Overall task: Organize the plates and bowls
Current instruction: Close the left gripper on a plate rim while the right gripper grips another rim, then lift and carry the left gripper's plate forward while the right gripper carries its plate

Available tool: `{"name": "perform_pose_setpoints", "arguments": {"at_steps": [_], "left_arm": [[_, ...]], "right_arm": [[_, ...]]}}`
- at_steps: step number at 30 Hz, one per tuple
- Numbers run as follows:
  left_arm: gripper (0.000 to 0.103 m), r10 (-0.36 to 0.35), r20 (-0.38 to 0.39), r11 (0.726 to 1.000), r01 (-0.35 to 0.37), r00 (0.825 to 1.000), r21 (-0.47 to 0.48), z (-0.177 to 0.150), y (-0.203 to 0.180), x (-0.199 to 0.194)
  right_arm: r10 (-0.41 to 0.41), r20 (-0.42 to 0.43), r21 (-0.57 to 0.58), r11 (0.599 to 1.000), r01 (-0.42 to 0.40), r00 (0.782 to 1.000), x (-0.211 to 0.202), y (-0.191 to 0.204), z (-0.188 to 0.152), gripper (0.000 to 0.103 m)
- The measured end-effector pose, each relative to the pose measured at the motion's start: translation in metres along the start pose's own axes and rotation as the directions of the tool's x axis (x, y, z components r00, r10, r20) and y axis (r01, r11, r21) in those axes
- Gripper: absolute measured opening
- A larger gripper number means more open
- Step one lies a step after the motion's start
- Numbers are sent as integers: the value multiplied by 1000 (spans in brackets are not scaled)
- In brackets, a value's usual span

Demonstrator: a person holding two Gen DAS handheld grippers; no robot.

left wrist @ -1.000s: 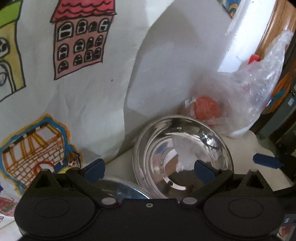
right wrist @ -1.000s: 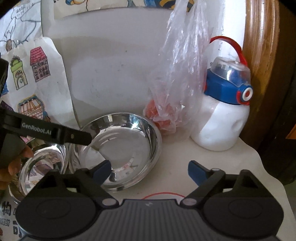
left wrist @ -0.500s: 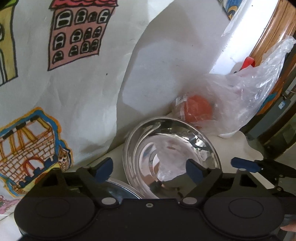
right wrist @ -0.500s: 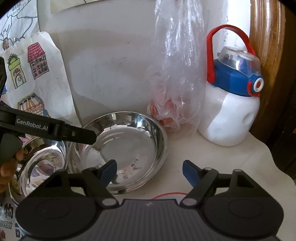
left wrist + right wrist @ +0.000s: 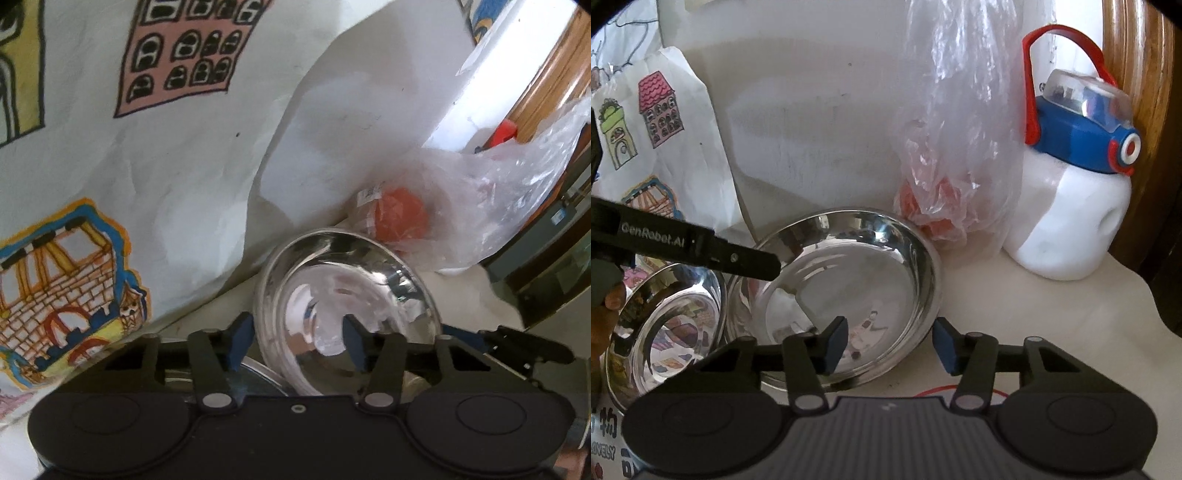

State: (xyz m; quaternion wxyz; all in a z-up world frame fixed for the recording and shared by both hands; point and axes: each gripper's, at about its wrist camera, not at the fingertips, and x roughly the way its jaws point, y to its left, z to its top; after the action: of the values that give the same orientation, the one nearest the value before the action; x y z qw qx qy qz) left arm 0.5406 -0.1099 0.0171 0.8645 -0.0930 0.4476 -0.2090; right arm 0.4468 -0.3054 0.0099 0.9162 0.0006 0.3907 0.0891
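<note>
i am seeing the large steel bowl (image 5: 846, 295) sitting on the worktop (image 5: 1015, 314), tilted, its mouth facing up and toward my right gripper (image 5: 890, 345). that gripper's fingers are standing apart across the bowl's near rim, holding nothing. my left gripper (image 5: 297, 341), marked "genrobot.ai", is straddling the bowl's left rim with its fingers parted. a smaller steel bowl (image 5: 665, 328) is leaning just left of the large bowl. behind the large bowl, a plastic bag (image 5: 956, 147) is holding something orange-red, beside a white bottle (image 5: 1075, 206).
</note>
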Motion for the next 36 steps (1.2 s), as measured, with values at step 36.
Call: {"name": "perform_pose_setpoints", "arguments": {"at_steps": [36], "left_arm": [[29, -5, 132, 998, -4, 991, 67, -39, -29, -151]], "right_arm": [[-43, 131, 50, 998, 37, 990, -122, 20, -7, 26]]}}
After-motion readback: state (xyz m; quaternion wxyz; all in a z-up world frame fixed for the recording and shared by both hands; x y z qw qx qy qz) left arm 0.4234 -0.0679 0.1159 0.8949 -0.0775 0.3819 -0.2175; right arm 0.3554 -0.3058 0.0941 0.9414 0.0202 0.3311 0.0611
